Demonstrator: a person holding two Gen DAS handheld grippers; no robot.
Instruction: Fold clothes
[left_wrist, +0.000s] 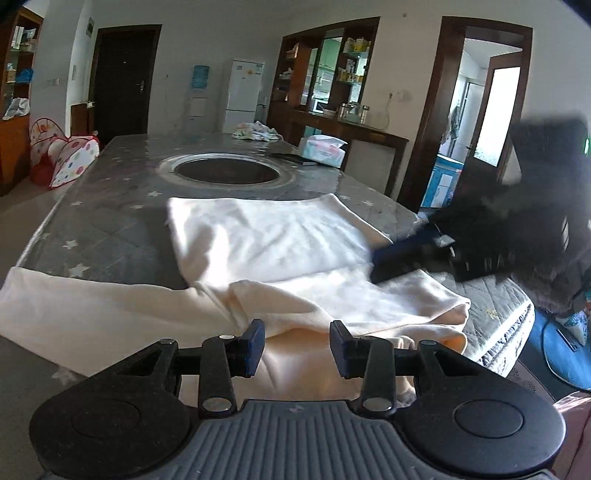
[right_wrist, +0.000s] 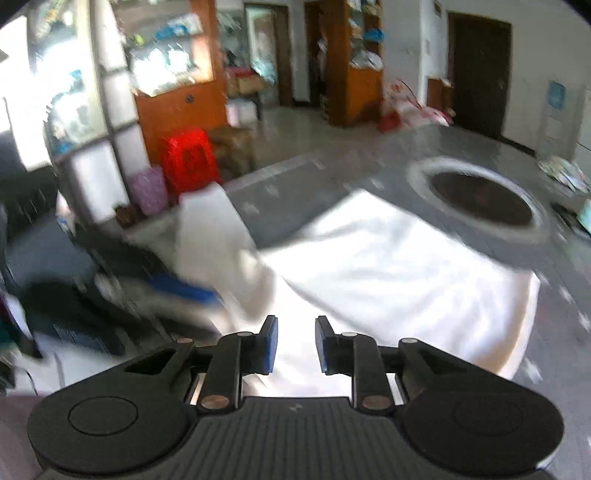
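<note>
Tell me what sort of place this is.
Most likely a home's living and dining room: a white fridge with a water dispenser beside it, glass-fronted cabinets, and a child's polka-dot play tent on the floor beside the table.

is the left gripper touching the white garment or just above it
Cannot tell. In the left wrist view the left gripper has open jaws framing the white garment, but no plain contact or gap shows.
</note>
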